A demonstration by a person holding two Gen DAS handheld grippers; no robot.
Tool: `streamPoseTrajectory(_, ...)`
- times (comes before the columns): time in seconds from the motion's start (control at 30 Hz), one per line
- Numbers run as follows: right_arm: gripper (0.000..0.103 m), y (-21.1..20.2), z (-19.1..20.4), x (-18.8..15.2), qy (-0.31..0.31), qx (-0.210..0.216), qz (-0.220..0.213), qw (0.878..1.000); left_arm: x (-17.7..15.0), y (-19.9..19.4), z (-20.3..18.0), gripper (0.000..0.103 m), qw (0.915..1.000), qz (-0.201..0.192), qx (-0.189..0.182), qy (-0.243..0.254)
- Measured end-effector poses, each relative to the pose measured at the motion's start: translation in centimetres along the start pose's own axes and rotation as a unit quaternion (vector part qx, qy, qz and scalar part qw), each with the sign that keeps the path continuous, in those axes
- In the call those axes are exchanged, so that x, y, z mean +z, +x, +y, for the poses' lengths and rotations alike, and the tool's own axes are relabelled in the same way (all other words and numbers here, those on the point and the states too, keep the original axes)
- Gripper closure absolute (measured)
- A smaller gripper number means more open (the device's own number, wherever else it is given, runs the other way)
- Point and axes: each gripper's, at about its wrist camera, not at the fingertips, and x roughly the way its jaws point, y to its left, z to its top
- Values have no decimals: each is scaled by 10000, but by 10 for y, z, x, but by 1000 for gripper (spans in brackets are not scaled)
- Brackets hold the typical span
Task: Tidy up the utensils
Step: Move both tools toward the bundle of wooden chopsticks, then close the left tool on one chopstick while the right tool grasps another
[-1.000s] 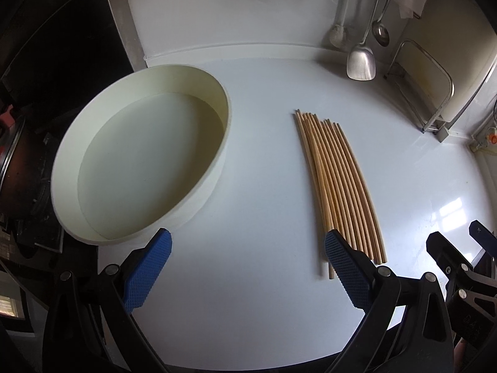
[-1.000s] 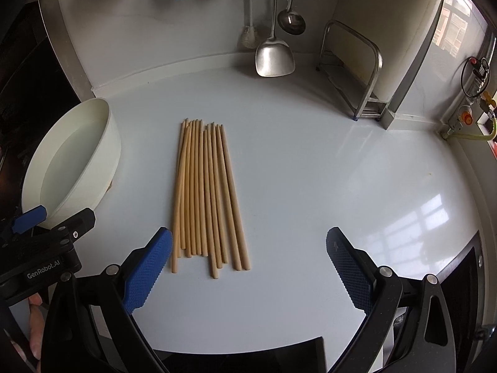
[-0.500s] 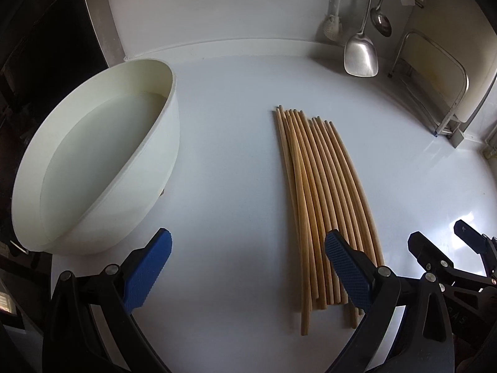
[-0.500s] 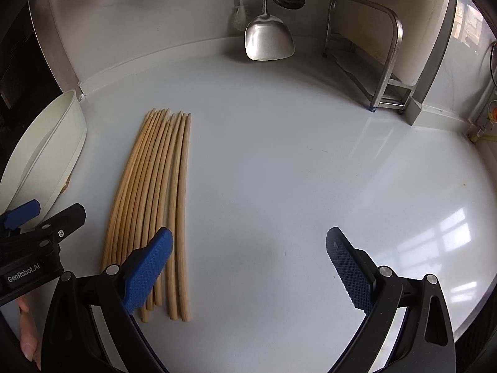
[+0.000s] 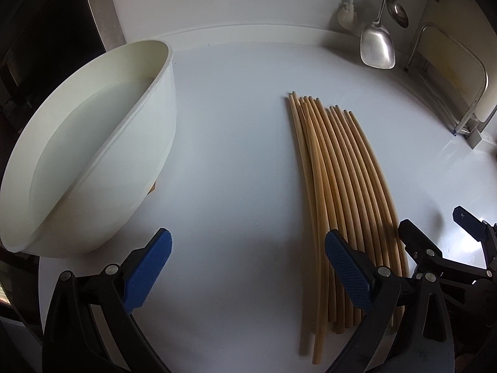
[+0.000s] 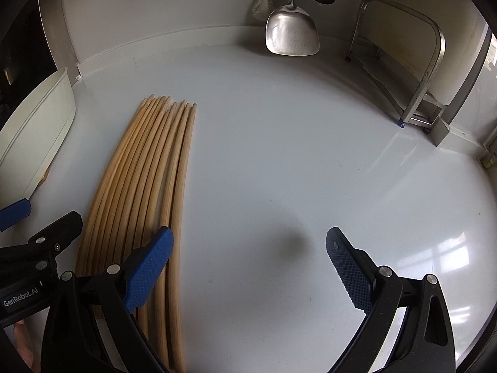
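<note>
Hand-held gripper pair [image 5: 248, 272] [image 6: 248, 272] agape, flanking chopsticks [image 5: 338, 192] beside bowl [image 5: 93, 143]

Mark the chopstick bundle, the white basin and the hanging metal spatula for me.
chopstick bundle [image 5: 334, 168], left wrist view, middle of the sticks.
white basin [image 5: 149, 130], left wrist view, outer wall.
hanging metal spatula [image 6: 292, 32], right wrist view, centre of the blade.

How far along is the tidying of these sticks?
Barely begun. Done: nothing visible; the bowl holds no chopsticks. All the chopsticks lie side by side on the counter. In hand: nothing; the left hand-held gripper and right hand-held gripper are open and low over their near ends. Left: grasping and putting them away.
</note>
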Motion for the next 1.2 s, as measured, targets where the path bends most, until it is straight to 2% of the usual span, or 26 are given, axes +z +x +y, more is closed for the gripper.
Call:
streamPoseTrajectory(0.13,8,-3,5,-1,-120,-159,-119,9997,-2,1,5,6,9999,30,-45,-111)
streamPoseTrajectory(0.47,8,2,15,-1,-518,-170,-68,9985,-5,0,14,6,9999,-1,-38,-157)
streamPoseTrajectory(0.8,8,7,-4,4,-324,-331,-141,9988,1,5,-1,6,9999,-19,-145,-55)
streamPoseTrajectory(0.9,8,8,-11,4,-277,-372,-148,9988,3,10,-4,6,10000,-42,-46,1)
streamPoseTrajectory(1.2,8,8,-8,6,-341,-344,-162,9987,-2,11,12,6,9995,-195,60,-224)
